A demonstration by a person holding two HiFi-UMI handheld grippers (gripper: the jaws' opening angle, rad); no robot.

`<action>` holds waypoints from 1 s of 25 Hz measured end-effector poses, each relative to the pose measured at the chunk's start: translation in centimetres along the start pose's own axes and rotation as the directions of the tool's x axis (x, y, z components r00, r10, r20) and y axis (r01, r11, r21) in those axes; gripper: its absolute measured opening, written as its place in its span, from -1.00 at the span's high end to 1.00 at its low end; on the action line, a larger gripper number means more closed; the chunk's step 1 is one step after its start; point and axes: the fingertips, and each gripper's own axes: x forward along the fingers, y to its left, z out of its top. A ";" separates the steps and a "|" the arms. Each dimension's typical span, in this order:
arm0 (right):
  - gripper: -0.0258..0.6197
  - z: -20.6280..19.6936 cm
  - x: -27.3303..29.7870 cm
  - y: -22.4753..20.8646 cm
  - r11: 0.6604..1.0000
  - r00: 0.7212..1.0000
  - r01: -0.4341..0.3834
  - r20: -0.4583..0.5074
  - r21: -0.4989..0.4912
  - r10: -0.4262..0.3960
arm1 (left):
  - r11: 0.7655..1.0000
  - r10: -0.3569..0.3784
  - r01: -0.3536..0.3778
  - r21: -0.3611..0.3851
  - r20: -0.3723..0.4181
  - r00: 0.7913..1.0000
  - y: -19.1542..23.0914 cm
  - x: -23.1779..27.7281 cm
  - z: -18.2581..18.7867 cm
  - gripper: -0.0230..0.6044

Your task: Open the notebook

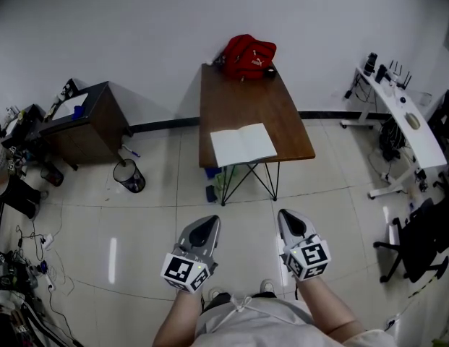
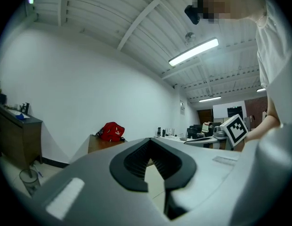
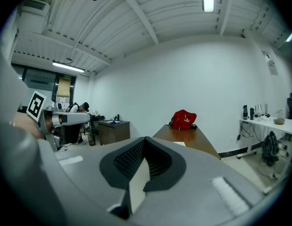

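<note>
The notebook lies open, its white pages up, at the near end of a brown table. In the right gripper view only a sliver of the notebook shows, on the table. Both grippers hover over the tiled floor short of the table, close to the person's body and apart from the notebook. My left gripper points level toward the table, jaws together and empty. My right gripper is shut with nothing between its jaws.
A red bag sits at the table's far end. A dark cabinet and a wastebasket stand at left, a white desk and an office chair at right. Small items lie under the table.
</note>
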 end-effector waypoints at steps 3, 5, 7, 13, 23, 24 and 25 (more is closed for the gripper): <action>0.90 -0.1 -0.2 -0.8 1.000 1.000 -0.014 -0.001 -0.001 0.014 | 1.000 0.015 -0.015 -0.007 -0.013 1.000 -0.4 0.5 -0.7 0.91; 0.90 -0.3 -0.2 -1.2 1.000 1.000 -0.023 -0.005 0.005 0.023 | 1.000 0.023 -0.023 -0.001 -0.020 1.000 -0.5 0.9 -1.0 0.91; 0.90 -0.5 -0.1 -1.5 0.999 1.000 -0.030 -0.008 0.012 0.031 | 1.000 0.027 -0.027 0.002 -0.020 0.999 -0.6 1.2 -1.0 0.91; 0.90 -0.3 0.5 -1.9 0.999 0.999 -0.048 -0.004 0.018 0.048 | 1.000 0.029 -0.029 0.008 -0.014 0.999 -0.7 1.9 -0.8 0.91; 0.90 0.1 1.8 -1.7 0.998 0.998 -0.068 0.002 0.014 0.068 | 1.000 0.025 -0.025 0.008 -0.012 1.000 -0.3 2.4 -0.7 0.91; 0.90 0.0 1.9 -1.7 0.998 0.998 -0.069 0.000 0.014 0.069 | 1.000 0.025 -0.025 0.007 -0.013 1.000 -0.1 2.4 -0.8 0.91; 0.90 -0.1 2.0 -1.7 0.998 0.998 -0.069 -0.004 0.015 0.069 | 1.000 0.026 -0.026 0.006 -0.015 1.000 0.0 2.4 -0.8 0.91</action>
